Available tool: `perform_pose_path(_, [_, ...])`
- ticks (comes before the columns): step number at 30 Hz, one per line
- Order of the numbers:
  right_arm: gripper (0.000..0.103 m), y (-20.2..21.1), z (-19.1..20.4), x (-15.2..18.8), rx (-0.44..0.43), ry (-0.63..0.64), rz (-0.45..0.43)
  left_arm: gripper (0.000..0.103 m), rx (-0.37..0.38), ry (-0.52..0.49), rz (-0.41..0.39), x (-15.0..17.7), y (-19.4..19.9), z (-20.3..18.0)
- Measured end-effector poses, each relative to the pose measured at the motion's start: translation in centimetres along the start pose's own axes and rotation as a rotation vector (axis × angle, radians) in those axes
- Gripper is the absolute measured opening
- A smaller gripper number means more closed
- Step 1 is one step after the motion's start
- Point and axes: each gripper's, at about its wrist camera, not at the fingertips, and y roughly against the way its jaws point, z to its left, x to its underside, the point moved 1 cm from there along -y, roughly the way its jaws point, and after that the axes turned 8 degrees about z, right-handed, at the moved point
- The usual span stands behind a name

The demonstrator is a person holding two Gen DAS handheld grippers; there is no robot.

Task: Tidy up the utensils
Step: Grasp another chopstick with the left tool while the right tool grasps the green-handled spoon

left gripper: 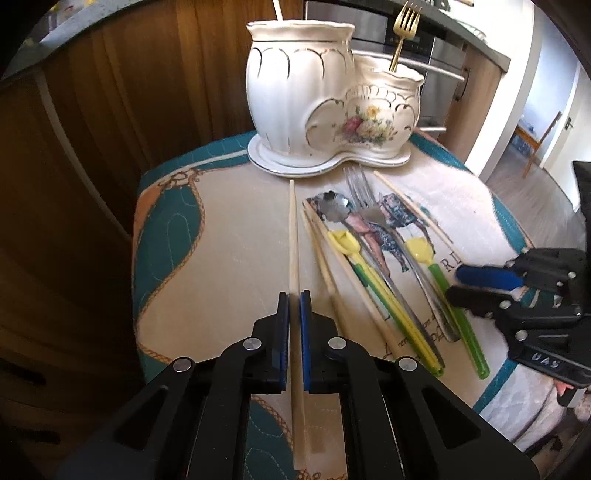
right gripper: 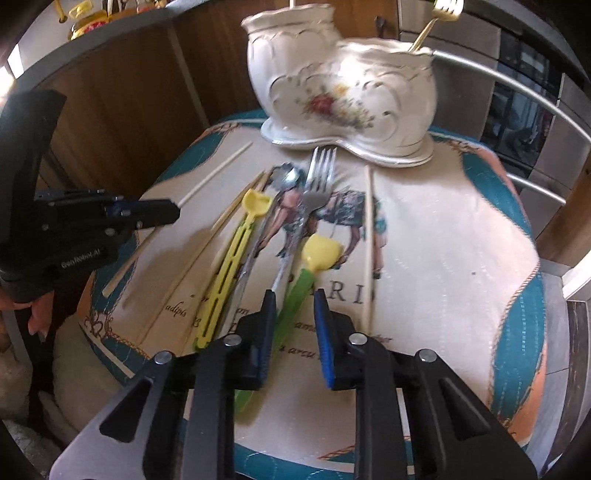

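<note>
utensils lie in a loose fan on the printed cloth (left gripper: 207, 236) in front of the white ceramic holder (left gripper: 314, 110); left gripper (left gripper: 294, 295) is clamped on one pale chopstick (left gripper: 293, 229), whose long axis runs straight out from the claw toward the holder, tip just short of its base; right gripper (right gripper: 293, 295) has its jaws apart, straddling the green-handled spoon (right gripper: 295, 288), pads not visibly pressing on it, so i read it as not gripping yet; that handle runs roughly along the claw's own line, yellow bowl end toward the holder; holder has a tall pot with a white stick in it and a low pot with a gold fork (left gripper: 402, 33); left hand is nearer the tall pot, right nearer the low one, judging from both views; still on the cloth: yellow-handled spoon (right gripper: 236, 258), steel fork (right gripper: 314, 184), steel spoon (left gripper: 334, 206), several loose chopsticks (left gripper: 321, 258); in the way: steel fork handle lies just beside the green handle on its left, a chopstick just right of it, so closing could snag a neighbour; the held chopstick has a clear run forward, but needs tipping upright to clear the tall rim.
</note>
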Motion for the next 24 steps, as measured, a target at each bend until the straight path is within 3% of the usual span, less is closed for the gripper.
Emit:
perform_pose_path(3, [0.012,-0.6,-0.1,-0.2,0.004,0.004,0.037,0.006,0.012,0.0,-0.005,0.0,0.0,0.1])
perform_pose_path(11, [0.015,-1.4,0.3,-1.4,0.079,0.099,0.116,0.006,0.03,0.001,-0.015,0.2,0.1,0.2])
perform_pose_path(17, [0.01,-1.3,0.2,-1.4,0.098,0.099,0.062,0.006,0.031,0.007,-0.012,0.4,-0.1,0.4])
perform_pose_path(24, [0.01,2.3,-1.7,-1.3,0.003,0.024,-0.073,0.006,0.039,-0.015,-0.085,-0.1,2.5,0.7])
